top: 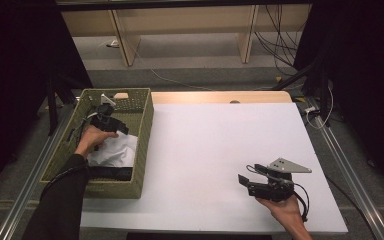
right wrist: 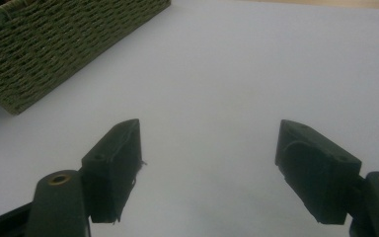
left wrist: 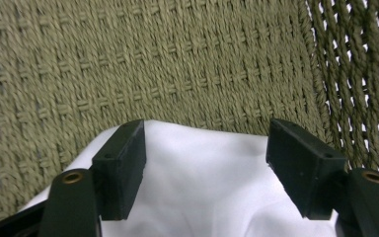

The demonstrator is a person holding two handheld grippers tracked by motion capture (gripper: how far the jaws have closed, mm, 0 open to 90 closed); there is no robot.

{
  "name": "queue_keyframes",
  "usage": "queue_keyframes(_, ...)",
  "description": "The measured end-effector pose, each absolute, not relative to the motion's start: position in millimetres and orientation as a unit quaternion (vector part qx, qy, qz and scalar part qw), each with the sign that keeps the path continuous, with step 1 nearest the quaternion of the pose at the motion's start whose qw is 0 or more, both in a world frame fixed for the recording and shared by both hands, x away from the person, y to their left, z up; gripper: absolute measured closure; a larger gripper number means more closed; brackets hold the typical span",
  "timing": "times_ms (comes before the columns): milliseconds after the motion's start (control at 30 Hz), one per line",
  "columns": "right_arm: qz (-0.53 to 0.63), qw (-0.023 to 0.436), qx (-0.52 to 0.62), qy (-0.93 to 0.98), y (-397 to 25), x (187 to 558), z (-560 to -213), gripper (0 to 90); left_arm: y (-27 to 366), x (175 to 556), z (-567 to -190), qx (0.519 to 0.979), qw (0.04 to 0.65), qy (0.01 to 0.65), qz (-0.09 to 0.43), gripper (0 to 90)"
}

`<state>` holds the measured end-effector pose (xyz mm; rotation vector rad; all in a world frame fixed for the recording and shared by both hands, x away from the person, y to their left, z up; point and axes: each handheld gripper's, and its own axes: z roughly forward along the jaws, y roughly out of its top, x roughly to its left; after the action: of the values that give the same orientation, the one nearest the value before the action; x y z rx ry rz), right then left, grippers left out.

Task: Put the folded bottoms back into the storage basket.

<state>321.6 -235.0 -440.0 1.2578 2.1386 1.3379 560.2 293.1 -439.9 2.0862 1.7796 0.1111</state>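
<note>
A woven olive-green basket (top: 145, 125) stands at the table's left edge. Inside it lies a white cloth (top: 115, 150) over a dark cloth (top: 111, 173). My left gripper (top: 114, 126) hangs inside the basket just above the white cloth (left wrist: 202, 177), jaws wide apart with nothing gripped; the basket's woven wall (left wrist: 153, 64) rises close behind. My right gripper (top: 246, 174) hovers open over the white tabletop (top: 215, 140) at the front right, pointing left. The right gripper view shows its jaws apart (right wrist: 207, 163) above bare table and the basket's corner (right wrist: 44, 44) at the upper left.
The white sheet (right wrist: 256, 64) covers most of the table, with a strip of bare wood (top: 220, 97) at the far edge. Metal rails (top: 350, 165) run along both sides. Cables (top: 280, 45) and wooden shelf legs stand on the floor beyond.
</note>
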Motion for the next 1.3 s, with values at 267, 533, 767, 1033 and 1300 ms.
queue_keyframes(267, 0.470, 0.160, 0.440, 0.748, -234.5, 321.8, -440.2, 26.9, 290.7, 558.7, -444.8, 0.748, 0.175, 0.639, 0.030, 38.6)
queue_keyframes(533, 0.470, 0.161, 0.440, 0.748, -234.8, 322.1, -439.9, 26.9, 286.3, 557.9, -449.8, 0.756, 0.153, 0.635, 0.042, 63.8)
queue_keyframes(767, 0.471, 0.161, 0.441, 0.747, -235.4, 321.9, -439.5, 26.9, 284.7, 557.2, -449.7, 0.759, 0.153, 0.630, 0.052, 87.3)
queue_keyframes(1033, 0.471, 0.163, 0.442, 0.746, -235.8, 322.1, -439.2, 26.9, 291.3, 555.6, -428.1, 0.737, 0.214, 0.636, 0.085, 88.3)
queue_keyframes(1300, 0.472, 0.164, 0.441, 0.746, -236.4, 322.3, -439.2, 26.9, 292.6, 550.1, -397.1, 0.710, 0.325, 0.606, 0.148, 88.2)
